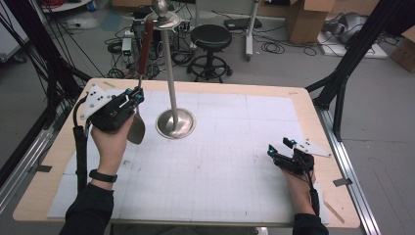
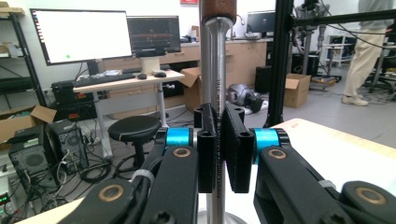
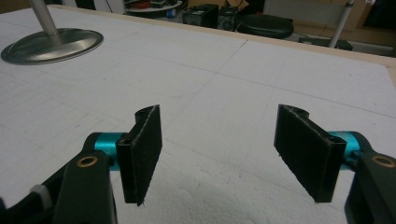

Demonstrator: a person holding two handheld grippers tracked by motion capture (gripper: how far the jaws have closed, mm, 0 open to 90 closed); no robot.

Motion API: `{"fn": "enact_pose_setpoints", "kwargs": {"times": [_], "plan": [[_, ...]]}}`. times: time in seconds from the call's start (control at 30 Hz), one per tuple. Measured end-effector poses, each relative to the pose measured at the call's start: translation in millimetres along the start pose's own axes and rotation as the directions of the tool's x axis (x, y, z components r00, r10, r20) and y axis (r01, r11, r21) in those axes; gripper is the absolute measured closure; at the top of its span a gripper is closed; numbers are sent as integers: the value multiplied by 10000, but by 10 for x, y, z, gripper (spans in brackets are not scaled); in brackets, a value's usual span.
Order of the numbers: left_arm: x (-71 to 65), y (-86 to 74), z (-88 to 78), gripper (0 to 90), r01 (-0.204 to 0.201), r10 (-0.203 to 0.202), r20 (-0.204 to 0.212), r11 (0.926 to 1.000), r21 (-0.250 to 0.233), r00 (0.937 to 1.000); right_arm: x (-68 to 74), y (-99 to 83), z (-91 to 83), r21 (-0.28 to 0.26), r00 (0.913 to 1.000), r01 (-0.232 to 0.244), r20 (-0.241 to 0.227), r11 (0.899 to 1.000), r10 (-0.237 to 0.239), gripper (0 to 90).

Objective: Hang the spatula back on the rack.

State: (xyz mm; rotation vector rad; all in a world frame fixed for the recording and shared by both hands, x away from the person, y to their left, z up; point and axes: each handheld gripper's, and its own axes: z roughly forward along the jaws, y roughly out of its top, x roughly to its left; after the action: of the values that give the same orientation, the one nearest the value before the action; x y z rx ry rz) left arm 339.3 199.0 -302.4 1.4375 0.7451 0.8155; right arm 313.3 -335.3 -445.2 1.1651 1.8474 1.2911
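Observation:
A metal spatula with a brown wooden handle [image 1: 145, 46] stands upright, its blade [image 1: 136, 128] hanging near the mat. My left gripper [image 1: 136, 95] is shut on its metal shaft [image 2: 216, 70], just below the handle; in the left gripper view the jaws [image 2: 218, 140] pinch the shaft from both sides. Right beside it rises a metal stand: a thin pole [image 1: 170, 68] on a round base [image 1: 175, 123] with a disc at the top. My right gripper [image 1: 279, 148] rests low over the mat at the right, open, with nothing between its pads [image 3: 142, 149]. The stand's base [image 3: 51, 44] lies far off to its left.
A white gridded mat [image 1: 235, 147] covers the wooden table [image 1: 303, 112]. Behind the far edge stand a black stool [image 1: 210, 36], cables and cardboard boxes [image 1: 306, 17]. Black frame posts [image 1: 352, 54] flank the table on both sides.

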Motion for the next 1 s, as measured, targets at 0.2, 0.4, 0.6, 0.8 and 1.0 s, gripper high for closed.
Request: {"fn": "enact_pose_setpoints", "kwargs": {"times": [0.2, 0.4, 0.6, 0.8, 1.0], "plan": [[-16, -34, 126, 843, -65, 65, -160, 10000, 14, 9999, 4, -1, -3, 29, 10000, -6, -47, 10000, 6, 318], [-14, -50, 167, 843, -107, 108, -231, 9999, 36, 9997, 6, -5, 5, 104, 10000, 23, -56, 9999, -23, 318], [-19, -53, 188, 843, -140, 143, -269, 9999, 96, 9995, 6, -5, 6, 102, 9999, 96, -70, 9999, -95, 317], [-17, -44, 212, 843, -261, 269, -391, 9994, 211, 9989, 11, -6, 10, 137, 9999, 60, -90, 9999, -59, 318], [-14, -40, 245, 843, -303, 317, -441, 9990, 322, 9985, 11, -6, 11, 136, 9999, 86, -80, 9999, -85, 318]]}}
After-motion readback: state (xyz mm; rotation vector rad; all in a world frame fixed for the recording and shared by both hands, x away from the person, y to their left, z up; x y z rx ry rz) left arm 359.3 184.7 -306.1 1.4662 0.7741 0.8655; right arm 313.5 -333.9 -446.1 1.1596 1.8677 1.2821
